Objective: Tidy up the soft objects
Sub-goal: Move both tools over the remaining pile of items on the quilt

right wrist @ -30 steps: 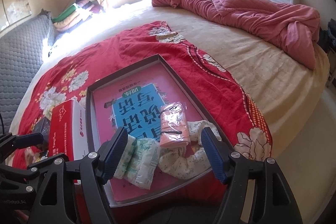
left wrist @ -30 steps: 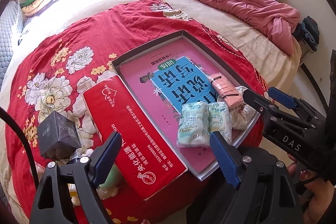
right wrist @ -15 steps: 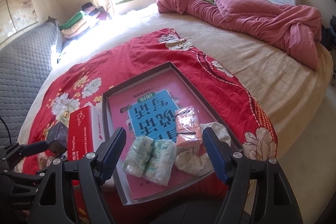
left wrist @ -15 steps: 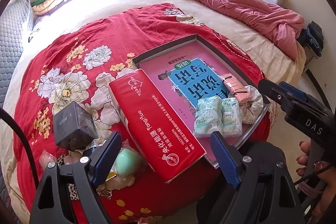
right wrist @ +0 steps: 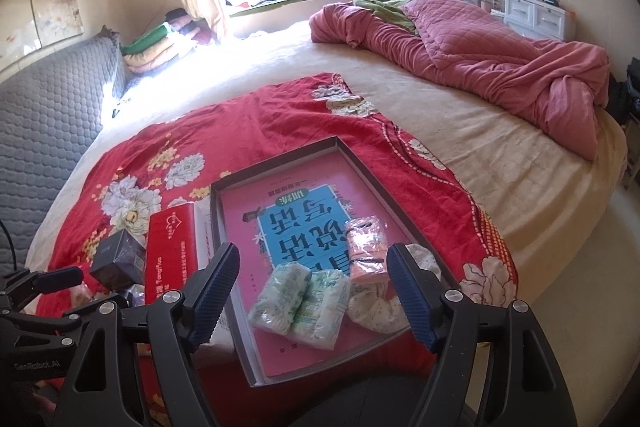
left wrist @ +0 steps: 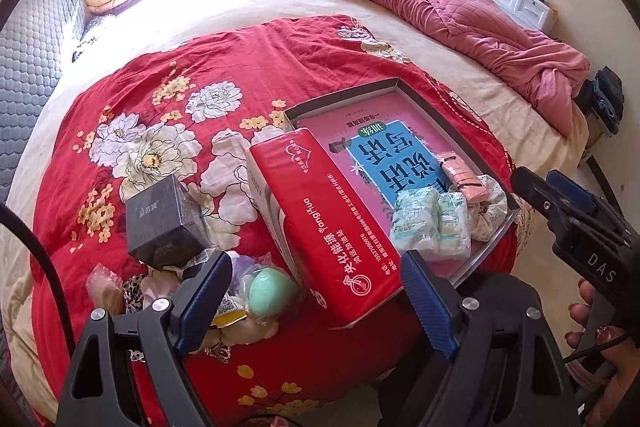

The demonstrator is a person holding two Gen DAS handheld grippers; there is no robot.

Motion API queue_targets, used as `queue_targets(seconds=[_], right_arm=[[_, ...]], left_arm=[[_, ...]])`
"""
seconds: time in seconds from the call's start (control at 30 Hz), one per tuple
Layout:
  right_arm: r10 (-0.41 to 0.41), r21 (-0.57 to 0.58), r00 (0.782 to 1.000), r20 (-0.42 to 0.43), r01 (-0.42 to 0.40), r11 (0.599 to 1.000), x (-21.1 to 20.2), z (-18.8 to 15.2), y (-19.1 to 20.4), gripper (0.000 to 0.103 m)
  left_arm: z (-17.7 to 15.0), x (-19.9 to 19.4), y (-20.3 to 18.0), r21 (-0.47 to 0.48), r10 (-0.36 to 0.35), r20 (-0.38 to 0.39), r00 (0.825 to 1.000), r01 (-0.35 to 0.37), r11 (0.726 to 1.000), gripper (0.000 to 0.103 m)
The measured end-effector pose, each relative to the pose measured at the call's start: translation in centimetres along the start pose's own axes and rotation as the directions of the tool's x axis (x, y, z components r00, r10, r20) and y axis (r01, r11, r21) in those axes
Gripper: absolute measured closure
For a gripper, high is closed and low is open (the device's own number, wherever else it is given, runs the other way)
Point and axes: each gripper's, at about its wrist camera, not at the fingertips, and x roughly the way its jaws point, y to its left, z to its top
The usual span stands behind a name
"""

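On the bed, over a red floral quilt (left wrist: 168, 115), a shallow grey-rimmed tray (right wrist: 362, 163) already carries part of the sorting. Two tissue packs (right wrist: 304, 297) lie side by side at its near end; at one o'clock from them sits a pink banded roll (right wrist: 366, 253), and at three o'clock a crumpled floral cloth (right wrist: 378, 309) rests against the tray's corner.

What is left seems to be the loose heap at about nine o'clock from the tray, past a red tissue box (left wrist: 328, 223): a green egg-shaped sponge (left wrist: 272, 291), a bit of leopard-print fabric (left wrist: 132, 293) and pale soft pieces under a dark cube box (left wrist: 164, 223). I judge the job partway through, with that pile still to move.

The left hand-held gripper (left wrist: 316, 303) hangs above the heap and the red box, jaws wide apart and nothing between them. The right hand-held gripper (right wrist: 312, 291) hovers over the tray's near end with jaws apart too; the tissue packs show between the fingers from its own view, but lie flat in the tray, untouched.
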Motion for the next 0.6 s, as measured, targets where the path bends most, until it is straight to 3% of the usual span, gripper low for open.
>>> queue_targets(seconds=[0.6], right_arm=[[0.069, -0.146, 0.996, -0.049, -0.075, 0.986, -0.5, -2.4, 6.0, 0.025]], left_arm=[[-2.4, -0.8, 2.9, -0.044, 0.030, -0.007, 1.000, -0.030, 0.999, 0.018]])
